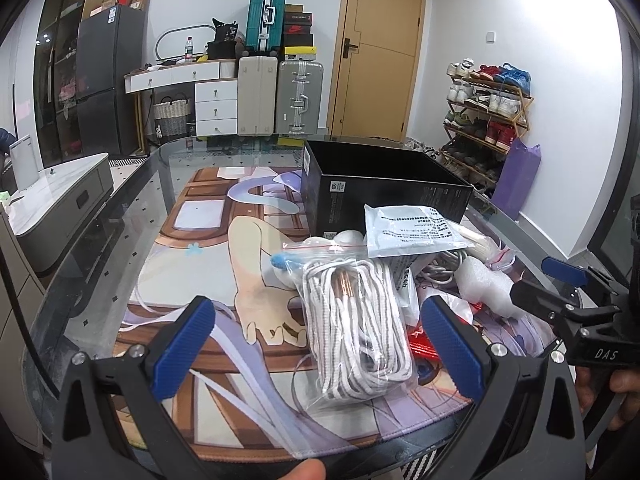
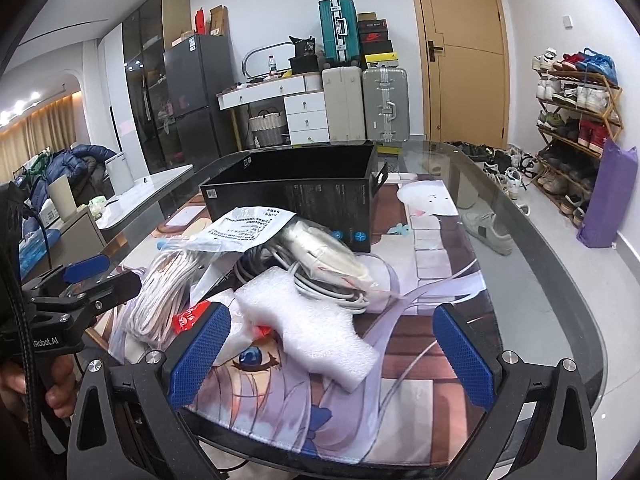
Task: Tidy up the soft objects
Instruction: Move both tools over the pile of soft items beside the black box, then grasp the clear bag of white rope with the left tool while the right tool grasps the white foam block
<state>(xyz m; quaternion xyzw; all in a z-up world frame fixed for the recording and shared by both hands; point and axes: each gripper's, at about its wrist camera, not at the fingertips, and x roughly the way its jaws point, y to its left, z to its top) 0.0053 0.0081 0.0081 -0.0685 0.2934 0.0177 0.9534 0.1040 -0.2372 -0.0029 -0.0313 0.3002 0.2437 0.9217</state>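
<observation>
On the mat, in front of the box: I am looking at a heap of soft things lying on the printed desk mat (image 2: 404,408), which covers the glass table (image 2: 560,280); the open black box (image 2: 296,192) is standing just behind the heap, touching its far edge, and I am judging it to be where the things go.

Left side: my left gripper (image 1: 316,348) is hanging spread wide, its blue pads (image 1: 184,350) on either side of the bagged white cord bundle (image 1: 356,320); both pads are clear of the bag, so I am holding nothing.

Right side: my right gripper (image 2: 332,356) is also standing wide open, with the white foam piece (image 2: 304,320) lying between its pads; I am not touching it as far as I can tell.

Rest of the heap: a printed white pouch (image 2: 248,230) is resting on top, a bagged adapter with its cable (image 2: 328,264) is lying beside the foam, and something red is peeking out underneath.

Step in hand, as I judge it: I am lining up for a first grasp, with nothing in the box yet as far as I can see.

Doing it well: I am aiming to close on the thick middle of the cord bundle, not on the loose plastic, which would slip.

Care: the pouch is overlapping the bundle's far end, so I am expecting it to slide as I lift.
</observation>
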